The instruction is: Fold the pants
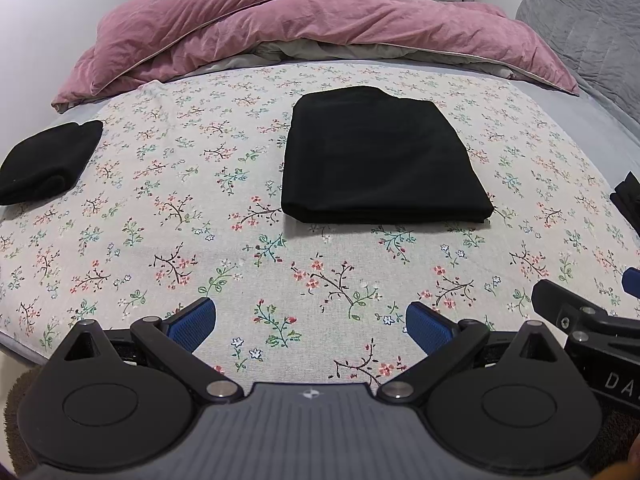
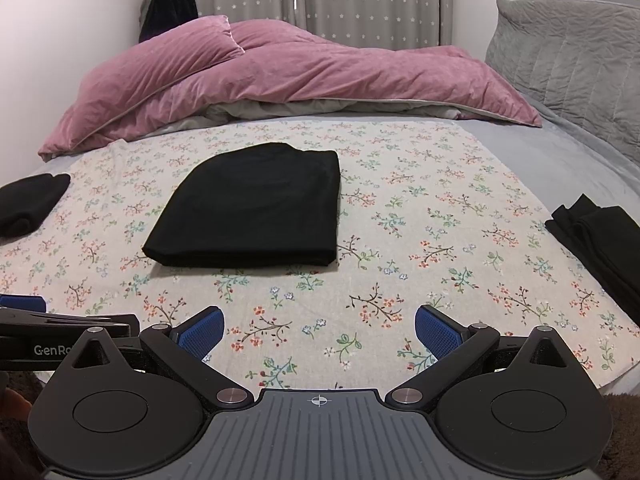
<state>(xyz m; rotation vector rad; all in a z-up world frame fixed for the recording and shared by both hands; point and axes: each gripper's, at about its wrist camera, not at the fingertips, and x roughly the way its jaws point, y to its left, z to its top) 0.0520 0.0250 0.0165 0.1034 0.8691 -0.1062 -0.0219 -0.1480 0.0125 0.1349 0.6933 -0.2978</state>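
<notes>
Black pants (image 1: 380, 156) are lying folded into a flat rectangle near the middle of the bed (image 1: 592, 100), on the floral sheet (image 1: 200, 208), their near folded edge lying roughly parallel to the bed's near edge. Left claw (image 1: 311, 326) is hovering over the near edge with jaws wide, holding nothing. Right claw (image 2: 319, 330) is likewise gaping wide, unloaded. Bare sheet is lying between claws and pants. A folded black garment (image 1: 48, 160) is sitting toward the left edge, dark clothes (image 2: 604, 236) toward the right edge. The pink duvet (image 2: 260, 76) is bunching along the far edge.
</notes>
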